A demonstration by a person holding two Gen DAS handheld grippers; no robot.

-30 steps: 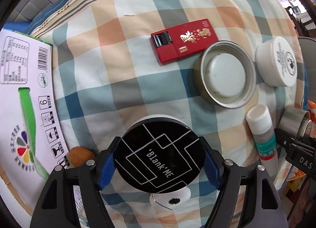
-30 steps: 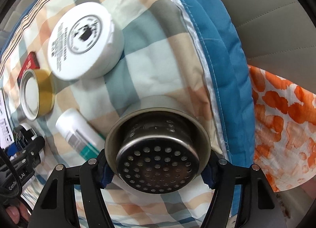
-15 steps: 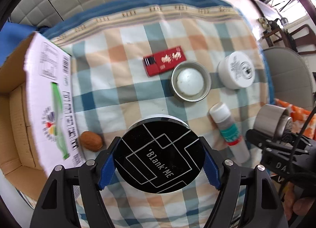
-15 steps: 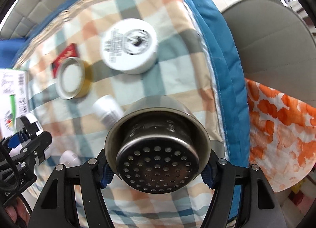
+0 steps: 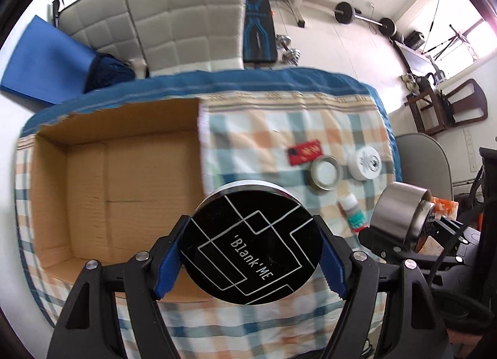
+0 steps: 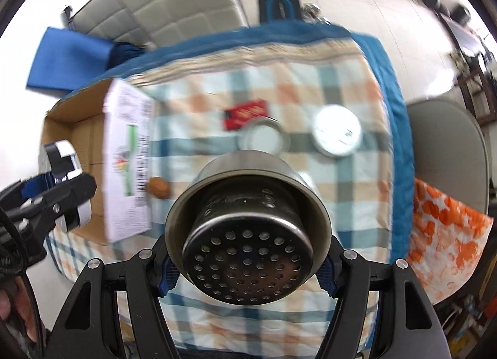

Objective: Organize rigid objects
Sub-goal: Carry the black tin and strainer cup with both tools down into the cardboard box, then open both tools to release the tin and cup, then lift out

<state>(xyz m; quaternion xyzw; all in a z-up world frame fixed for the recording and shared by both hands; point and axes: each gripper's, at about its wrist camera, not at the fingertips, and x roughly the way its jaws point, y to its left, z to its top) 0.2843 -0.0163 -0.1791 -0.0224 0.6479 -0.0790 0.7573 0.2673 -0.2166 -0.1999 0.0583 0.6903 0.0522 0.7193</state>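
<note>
My left gripper point(image 5: 250, 253) is shut on a round black compact point(image 5: 251, 247) marked 'Blank'ME and holds it high above the table, beside the open cardboard box point(image 5: 52, 191). My right gripper point(image 6: 247, 261) is shut on a steel strainer cup point(image 6: 247, 234), also held high; it shows in the left wrist view point(image 5: 399, 216). On the checked cloth lie a red box point(image 5: 304, 152), a metal lid point(image 5: 325, 173), a white jar point(image 5: 366, 162), a glue stick point(image 5: 352, 213) and a walnut point(image 6: 158, 187).
The box point(image 6: 77, 129) stands on the table's left side with its white printed flap point(image 6: 127, 160) folded out. Grey chairs point(image 5: 186, 17) stand behind the table, another point(image 6: 450, 154) at the right with an orange cloth point(image 6: 444, 228). Gym weights lie on the floor.
Both grippers have risen well above the table with their objects still held. The left one has swung toward the box, so its open inside now shows.
</note>
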